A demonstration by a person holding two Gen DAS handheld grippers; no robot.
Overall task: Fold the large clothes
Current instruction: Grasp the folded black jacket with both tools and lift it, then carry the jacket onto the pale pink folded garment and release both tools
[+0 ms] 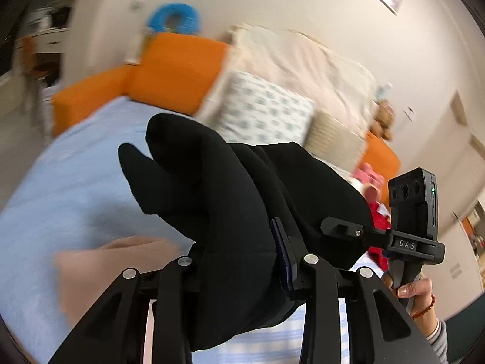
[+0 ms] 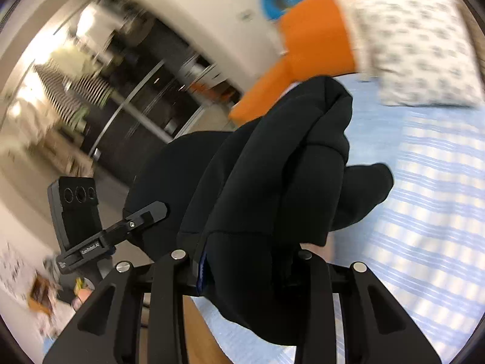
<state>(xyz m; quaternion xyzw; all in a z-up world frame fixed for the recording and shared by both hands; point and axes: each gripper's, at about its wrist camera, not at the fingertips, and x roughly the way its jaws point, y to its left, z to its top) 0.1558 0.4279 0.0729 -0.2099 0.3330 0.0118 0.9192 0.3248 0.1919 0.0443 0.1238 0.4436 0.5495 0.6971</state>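
A bulky black garment hangs bunched above the bed, held up between both grippers. In the left wrist view my left gripper is shut on a thick fold of it, and the cloth covers the left finger. To the right, the right gripper bites into the same garment, with a person's hand on its handle. The right wrist view shows my right gripper shut on the black garment, cloth bulging out past the fingers. The left gripper grips it at the left.
Below lies a light blue sheet, striped blue and white on the other side. An orange sofa back, a patterned pillow and a beige cloth lie around. Red and pink items sit at the right.
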